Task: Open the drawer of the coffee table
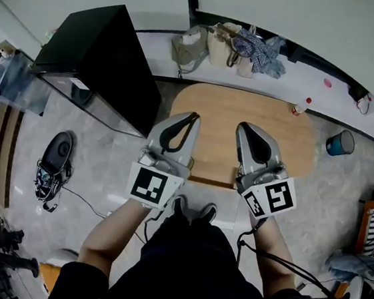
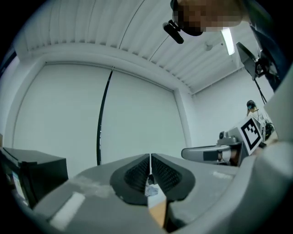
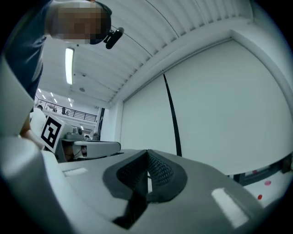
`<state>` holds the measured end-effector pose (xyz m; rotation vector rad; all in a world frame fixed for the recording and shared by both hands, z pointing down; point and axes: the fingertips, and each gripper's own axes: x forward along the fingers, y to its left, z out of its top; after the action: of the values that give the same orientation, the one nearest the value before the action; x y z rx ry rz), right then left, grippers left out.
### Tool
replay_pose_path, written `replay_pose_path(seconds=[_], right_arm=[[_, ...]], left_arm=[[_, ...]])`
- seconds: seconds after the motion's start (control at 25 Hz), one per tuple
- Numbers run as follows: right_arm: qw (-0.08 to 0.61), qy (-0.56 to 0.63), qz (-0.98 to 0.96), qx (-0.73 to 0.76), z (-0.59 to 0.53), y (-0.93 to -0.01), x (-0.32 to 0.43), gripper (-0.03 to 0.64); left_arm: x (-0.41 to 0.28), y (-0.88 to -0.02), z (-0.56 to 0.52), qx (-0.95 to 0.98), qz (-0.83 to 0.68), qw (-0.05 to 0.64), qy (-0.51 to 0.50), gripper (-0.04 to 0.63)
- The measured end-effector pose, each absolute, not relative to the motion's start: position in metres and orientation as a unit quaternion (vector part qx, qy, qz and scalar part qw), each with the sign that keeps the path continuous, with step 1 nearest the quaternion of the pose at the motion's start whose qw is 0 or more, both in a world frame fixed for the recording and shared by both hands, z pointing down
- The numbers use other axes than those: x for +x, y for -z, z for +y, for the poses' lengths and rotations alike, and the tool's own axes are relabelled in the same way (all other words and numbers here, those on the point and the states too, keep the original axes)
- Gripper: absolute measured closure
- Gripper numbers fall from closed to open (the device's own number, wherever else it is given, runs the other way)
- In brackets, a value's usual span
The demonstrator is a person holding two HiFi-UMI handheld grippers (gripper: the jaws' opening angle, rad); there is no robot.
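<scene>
Wood table (image 1: 271, 121) lies below, long axis left-right; left gripper (image 1: 192, 117) and right gripper (image 1: 244, 126), both closed on nothing, equally near.

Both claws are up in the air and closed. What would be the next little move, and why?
Probably lower the right gripper toward the near edge of the coffee table and open its jaws: both it and the left gripper are shut, empty and held level above the table.

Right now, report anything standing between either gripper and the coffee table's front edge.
Nothing visible does. The left gripper and right gripper hang shut above the coffee table; its front edge shows bare between them.
</scene>
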<state>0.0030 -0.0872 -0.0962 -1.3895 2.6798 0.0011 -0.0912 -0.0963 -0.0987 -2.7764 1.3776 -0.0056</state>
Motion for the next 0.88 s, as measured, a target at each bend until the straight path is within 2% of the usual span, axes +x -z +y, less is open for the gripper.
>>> replay_pose_path(seconds=[0.48,0.68,0.88], right_arm=[[0.078,-0.176,0.832,-0.521,-0.074,0.232,0.010,0.618],[0.083,-0.212,0.815,-0.533,-0.074,0.259,0.015,0.618],[0.085,-0.218,0.792,-0.564,-0.086,0.275,0.038,0.618]], left_arm=[[-0.088,0.210,-0.088,-0.892,0.431,0.115,-0.077,0.594],[-0.090,0.241,-0.093,-0.890,0.420,0.148,-0.096,0.592],[-0.124,0.258,-0.121,-0.875,0.445,0.161,-0.106,0.594]])
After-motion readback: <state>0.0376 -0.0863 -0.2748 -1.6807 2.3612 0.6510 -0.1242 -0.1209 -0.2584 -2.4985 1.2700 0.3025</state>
